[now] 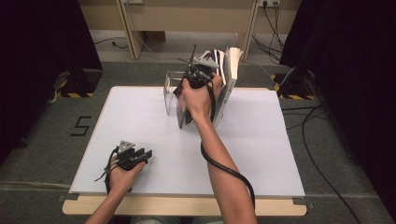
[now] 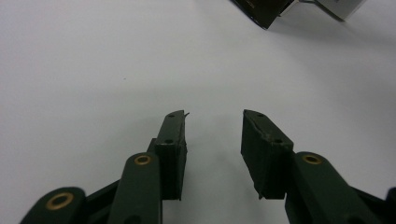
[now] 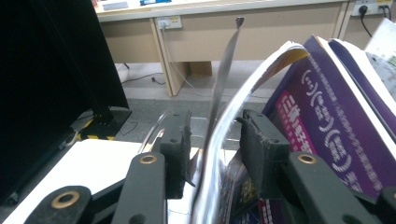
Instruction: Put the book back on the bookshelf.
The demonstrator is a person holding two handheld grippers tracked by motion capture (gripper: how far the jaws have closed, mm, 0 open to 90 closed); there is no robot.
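The glossy magazine (image 3: 219, 154) stands on edge at the far middle of the white surface (image 1: 140, 140), inside a clear acrylic holder (image 1: 169, 93), just beside a thicker purple-covered book (image 3: 327, 135) that leans at its right. Its thin pages curl and fan at the top, one sheet (image 3: 226, 70) rising free; the covers reflect light, so expect a slippery, floppy load. Your right gripper (image 3: 215, 140) reaches over the stack with its jaws straddling the magazine's upper edge. The pads do not appear to press on the paper; treat the jaws as apart, not gripping. This placement suits pulling one item upright from the row. Your left gripper (image 2: 212, 140) rests on the near left of the surface, jaws apart and empty, probably parked clear of the work.
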